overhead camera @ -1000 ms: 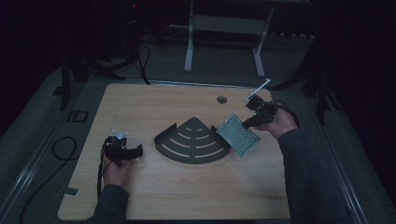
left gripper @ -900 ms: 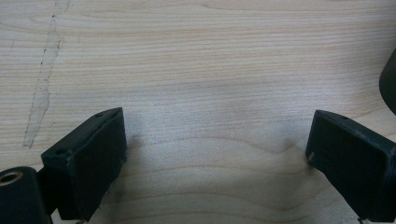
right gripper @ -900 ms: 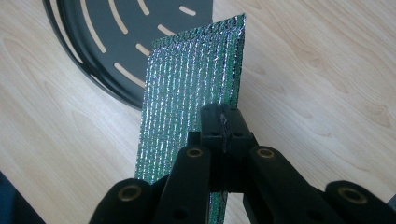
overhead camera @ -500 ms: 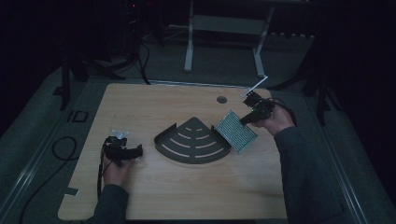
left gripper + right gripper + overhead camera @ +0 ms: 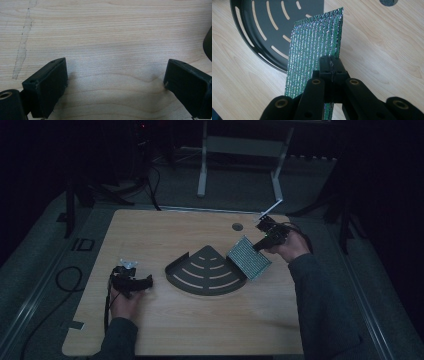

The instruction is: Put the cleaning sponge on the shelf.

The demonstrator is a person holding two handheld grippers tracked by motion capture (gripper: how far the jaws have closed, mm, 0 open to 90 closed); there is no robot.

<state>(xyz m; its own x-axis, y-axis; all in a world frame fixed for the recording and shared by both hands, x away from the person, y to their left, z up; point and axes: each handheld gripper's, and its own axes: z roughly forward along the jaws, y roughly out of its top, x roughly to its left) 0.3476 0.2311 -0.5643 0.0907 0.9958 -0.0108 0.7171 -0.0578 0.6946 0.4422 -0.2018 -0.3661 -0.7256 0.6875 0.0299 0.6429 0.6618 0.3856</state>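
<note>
In my right gripper view, the one silvery-green ribbed pad [image 5: 315,52] stands on edge just above my right gripper [image 5: 331,65], running from the frame's centre up toward the top. My two jaws are clenched on its near edge, pressed together with the sheet pinched between them. In the high view that pad [image 5: 248,257] sits right of centre, its lower edge by the rim of the single dark fan-shaped slotted tray [image 5: 206,271] in the middle of the wooden table [image 5: 165,330]. One small dark round hole [image 5: 237,226] lies in the upper right of the tabletop. My left gripper [image 5: 131,281] rests at the lower left, well apart from the tray; its jaws stand wide apart, holding nothing, with bare wood between them.
</note>
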